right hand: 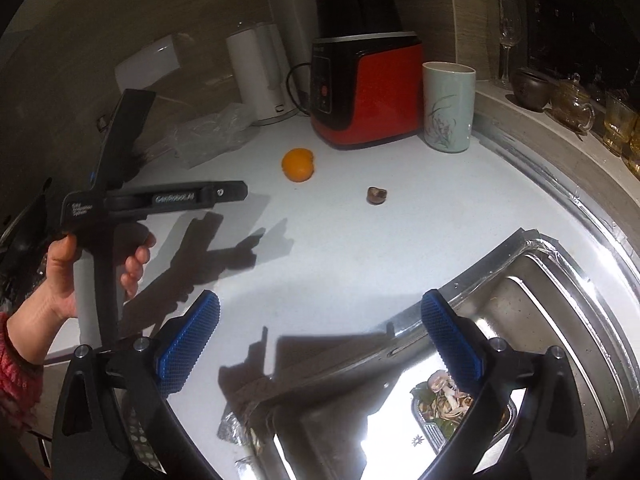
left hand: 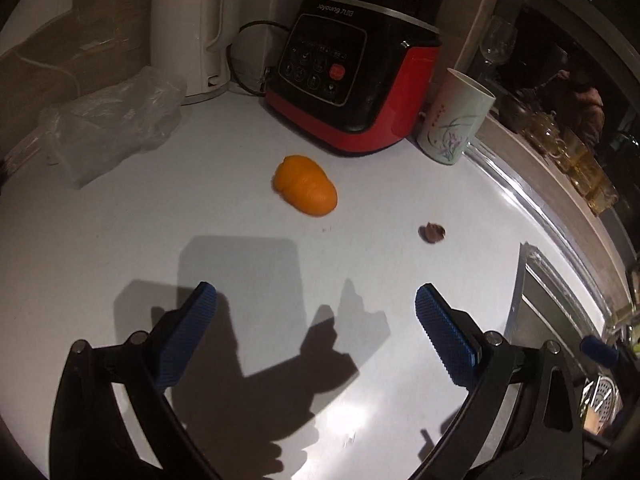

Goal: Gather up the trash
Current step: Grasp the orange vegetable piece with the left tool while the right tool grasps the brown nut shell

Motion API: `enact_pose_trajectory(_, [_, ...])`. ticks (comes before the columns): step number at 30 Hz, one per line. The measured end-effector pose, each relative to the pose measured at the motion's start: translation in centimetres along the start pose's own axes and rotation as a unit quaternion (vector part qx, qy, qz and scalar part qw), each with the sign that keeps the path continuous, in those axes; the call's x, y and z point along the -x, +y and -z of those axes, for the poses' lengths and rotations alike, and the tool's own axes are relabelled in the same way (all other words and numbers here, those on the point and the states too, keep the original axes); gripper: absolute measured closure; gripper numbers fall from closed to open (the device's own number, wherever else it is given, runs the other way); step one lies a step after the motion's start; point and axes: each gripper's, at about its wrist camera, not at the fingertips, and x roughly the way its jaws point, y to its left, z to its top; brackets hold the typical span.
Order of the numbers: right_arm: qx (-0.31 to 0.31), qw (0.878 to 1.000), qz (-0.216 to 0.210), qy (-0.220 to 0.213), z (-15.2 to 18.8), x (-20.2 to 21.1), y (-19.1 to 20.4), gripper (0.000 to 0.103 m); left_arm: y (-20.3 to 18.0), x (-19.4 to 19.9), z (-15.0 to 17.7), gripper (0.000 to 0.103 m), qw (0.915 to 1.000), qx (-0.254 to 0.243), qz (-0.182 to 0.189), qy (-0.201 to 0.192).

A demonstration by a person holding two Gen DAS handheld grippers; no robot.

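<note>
The red and black blender base [left hand: 352, 92] carries the brand "Joyoung" in pale lettering along the top edge of its control panel; the Chinese characters beside it and the button legends are too small to read. The left gripper [left hand: 316, 300], seen from the right wrist view, bears white lettering that appears to read "GenRobot.AI" on its arm; a second small label near its pivot is illegible. The pale green cup [left hand: 454, 118] shows a painted plant motif and a column of small characters that cannot be read. Left gripper: jaws wide open, nothing between the blue pads [left hand: 192, 332]. The orange peel [left hand: 306, 184] lies on the white counter [left hand: 120, 240] ahead of the jaws, close to their centre line and well apart from the fingertips. The small brown scrap [left hand: 432, 233] lies ahead of the right-hand pad, nearer than the peel, not touching it. The crumpled clear plastic bag [left hand: 108, 128] lies far ahead and to the left of the jaws. Right gripper [right hand: 320, 308]: jaws at full spread, empty. In this view the peel and the scrap lie well ahead of the jaws on the counter, while the steel sink [right hand: 560, 300] lies beneath the right-hand pad, with food scraps [right hand: 444, 400] in its basin.
</note>
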Motion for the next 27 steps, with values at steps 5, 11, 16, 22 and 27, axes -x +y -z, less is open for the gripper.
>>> enact_pose_trajectory(5, [-0.012, 1.000, 0.021, -0.002, -1.0, -1.8, -2.5, 0.003, -0.8, -5.6, -4.2, 0.008, 0.9995, 0.026, -0.008, 0.018])
enact_pose_trajectory(11, [-0.028, 0.999, 0.034, 0.000, -1.2, -3.1, -4.6, 0.003, -1.3, -10.1, -5.8, 0.008, 0.9986, 0.027, -0.030, 0.034])
enact_pose_trajectory(16, [-0.037, 0.999, 0.037, 0.003, -1.2, -3.9, -5.5, 0.003, -1.3, -11.8, -5.8, 0.008, 0.9975, 0.027, -0.054, 0.037])
enact_pose_trajectory(22, [-0.040, 0.999, 0.035, 0.007, -1.2, -4.5, -5.7, 0.003, -1.7, -12.6, -5.6, 0.008, 0.9955, 0.002, -0.090, 0.027])
enact_pose_trajectory(27, [-0.038, 0.999, 0.033, 0.008, -1.2, -4.8, -5.6, 0.003, -2.2, -12.5, -5.3, 0.033, 0.9941, -0.017, -0.106, 0.011])
